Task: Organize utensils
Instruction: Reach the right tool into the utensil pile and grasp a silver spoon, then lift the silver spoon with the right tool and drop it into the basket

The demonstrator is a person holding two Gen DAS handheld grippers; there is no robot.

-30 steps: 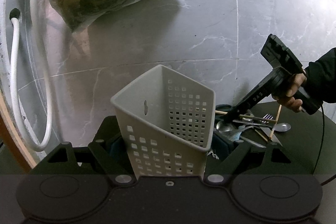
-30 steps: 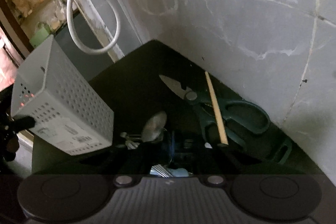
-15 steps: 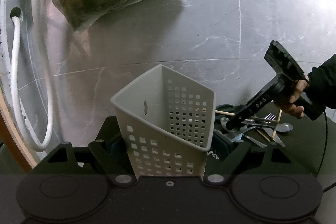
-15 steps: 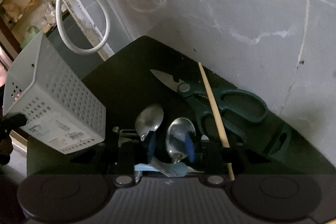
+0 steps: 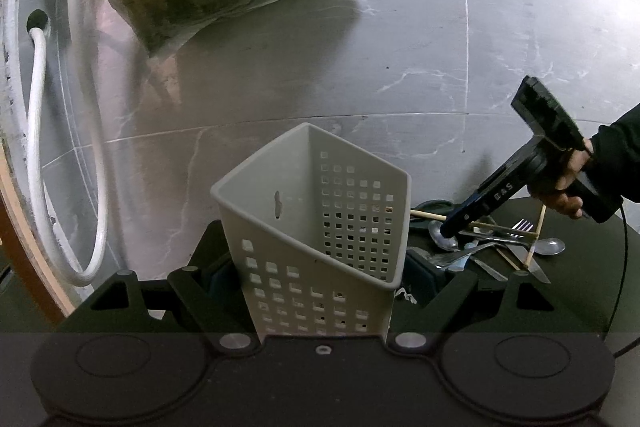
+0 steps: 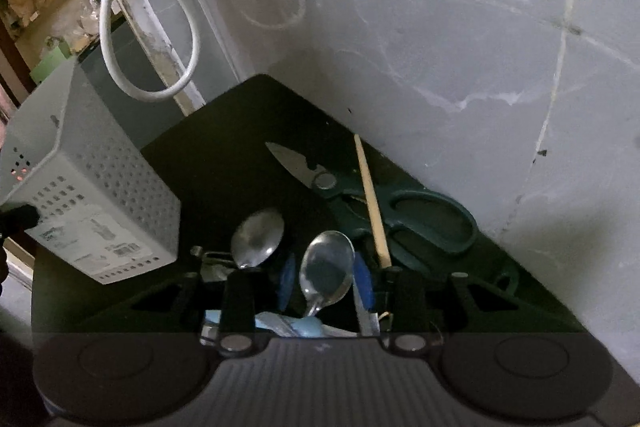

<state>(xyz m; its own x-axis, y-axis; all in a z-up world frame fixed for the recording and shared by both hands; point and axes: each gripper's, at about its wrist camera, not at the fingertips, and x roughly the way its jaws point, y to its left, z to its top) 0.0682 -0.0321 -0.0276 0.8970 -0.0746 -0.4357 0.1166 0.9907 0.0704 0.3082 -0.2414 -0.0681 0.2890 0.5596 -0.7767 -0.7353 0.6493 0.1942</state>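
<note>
Two tongs in use. Left tongs (image 5: 320, 279) pinch tilted caddy (image 5: 316, 227). Right tongs (image 6: 326, 277) spread, spoon (image 6: 326, 269) bowl between pads, untouched. Risk: closing on curved bowl, spoon squirts out; neighbouring spoon (image 6: 258, 237), chopstick (image 6: 372, 203) just beside, may snag.

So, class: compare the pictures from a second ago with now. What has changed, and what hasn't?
The right gripper went from shut to open; its jaws now stand either side of a spoon bowl, not visibly pressing it. The left gripper still clamps the grey utensil basket. The scissors and chopstick lie as before.
</note>
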